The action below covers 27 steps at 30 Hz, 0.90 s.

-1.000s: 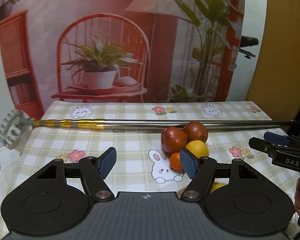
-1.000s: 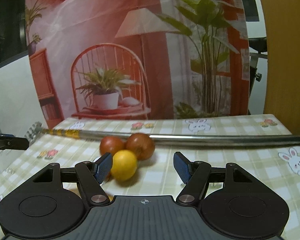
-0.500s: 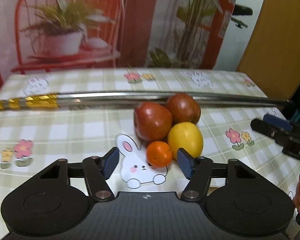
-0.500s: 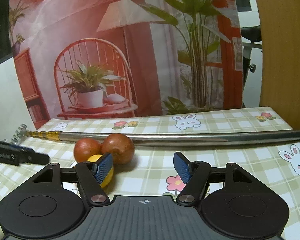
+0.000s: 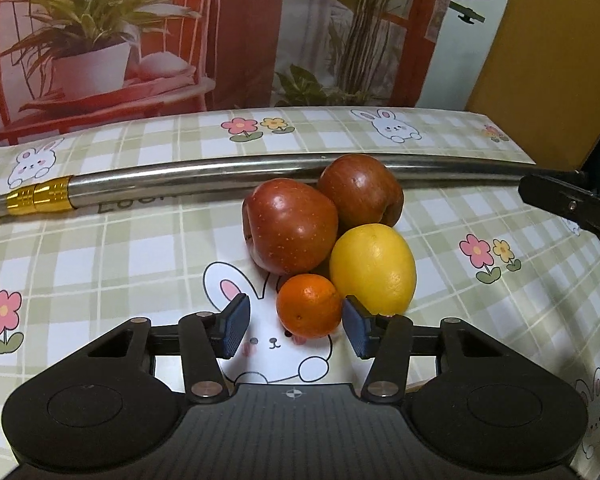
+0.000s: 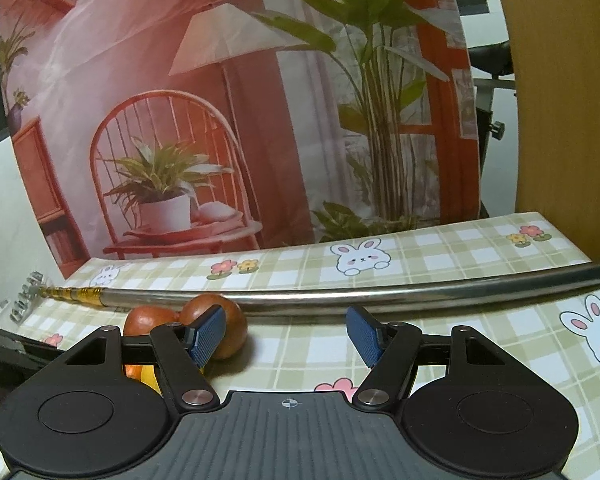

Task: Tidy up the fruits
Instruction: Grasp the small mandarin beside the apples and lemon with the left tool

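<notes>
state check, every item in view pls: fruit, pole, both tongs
Left tongs: open, just been closing, around the small orange, pads not yet pressing.
Small orange: on the cloth, against the yellow fruit.
Yellow fruit: resting, touching both apples.
Front apple: resting.
Rear apple: against the metal pole.
Metal pole: lying flat across the table.
Right tongs: open, nothing between them.

Mid-frame on counter [image 5: 120, 248]: apples [image 5: 290, 226] behind, tangerine [image 5: 309, 306] front, lemon [image 5: 373, 264] right; pole [image 5: 220, 178] behind all.
</notes>
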{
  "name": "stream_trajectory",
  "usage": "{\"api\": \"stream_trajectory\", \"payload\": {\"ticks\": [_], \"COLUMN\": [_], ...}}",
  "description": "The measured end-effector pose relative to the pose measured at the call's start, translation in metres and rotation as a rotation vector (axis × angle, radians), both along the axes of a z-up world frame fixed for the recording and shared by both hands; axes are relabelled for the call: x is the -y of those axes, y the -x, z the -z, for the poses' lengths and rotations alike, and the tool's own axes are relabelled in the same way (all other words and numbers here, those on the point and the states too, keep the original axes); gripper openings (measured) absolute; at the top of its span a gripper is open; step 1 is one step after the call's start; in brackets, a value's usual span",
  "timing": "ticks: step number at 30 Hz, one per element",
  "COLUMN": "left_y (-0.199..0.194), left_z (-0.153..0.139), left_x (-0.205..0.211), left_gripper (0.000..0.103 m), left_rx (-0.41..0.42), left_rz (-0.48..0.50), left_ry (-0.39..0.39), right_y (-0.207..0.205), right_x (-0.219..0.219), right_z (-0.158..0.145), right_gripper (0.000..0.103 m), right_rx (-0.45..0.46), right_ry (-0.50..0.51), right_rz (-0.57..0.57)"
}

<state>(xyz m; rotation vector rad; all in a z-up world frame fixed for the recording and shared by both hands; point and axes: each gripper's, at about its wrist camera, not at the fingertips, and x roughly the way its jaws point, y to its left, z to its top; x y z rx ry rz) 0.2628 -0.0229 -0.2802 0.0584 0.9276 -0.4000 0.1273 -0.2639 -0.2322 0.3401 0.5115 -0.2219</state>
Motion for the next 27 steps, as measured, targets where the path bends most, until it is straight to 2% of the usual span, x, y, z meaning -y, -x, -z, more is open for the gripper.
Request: {"api": "stream_trajectory", "payload": {"ticks": [3, 5, 14, 17, 22, 25, 27], "left_y": [-0.0001, 0.0005, 0.0038, 0.0032, -0.0024, -0.005, -0.0019], "left_z": [-0.0003, -0.0014, -0.0023, -0.002, 0.0021, 0.0064, 0.0061], "left_x": [0.0011, 0.0016, -0.0025, -0.0016, 0.0031, 0.0021, 0.0037], "left_gripper": [0.05, 0.043, 0.043, 0.047, 0.047, 0.039, 0.039], "left_rx": [0.004, 0.003, 0.018, 0.017, 0.008, -0.015, -0.003], "left_rz": [0.013, 0.029, 0.033, 0.041, 0.071, 0.088, 0.085], "left_ry": [0.003, 0.011, 0.014, 0.002, 0.01, 0.034, 0.016], "right_y": [-0.0017, -0.0021, -0.0025, -0.0032, -0.0035, -0.0045, -0.0048], "right_x": [0.0011, 0.0007, -0.0014, -0.0025, -0.0024, -0.0029, -0.0034], "right_z": [0.0014, 0.0031, 0.0043, 0.0041, 0.0055, 0.008, 0.0096], "right_gripper": [0.064, 0.064, 0.064, 0.064, 0.064, 0.064, 0.064], "right_rx": [-0.005, -0.01, -0.024, -0.028, -0.031, -0.041, -0.048], "right_ry": [-0.009, -0.015, -0.025, -0.019, -0.031, -0.036, -0.036], "right_rz": [-0.002, -0.004, -0.007, -0.015, -0.014, -0.012, -0.013]}}
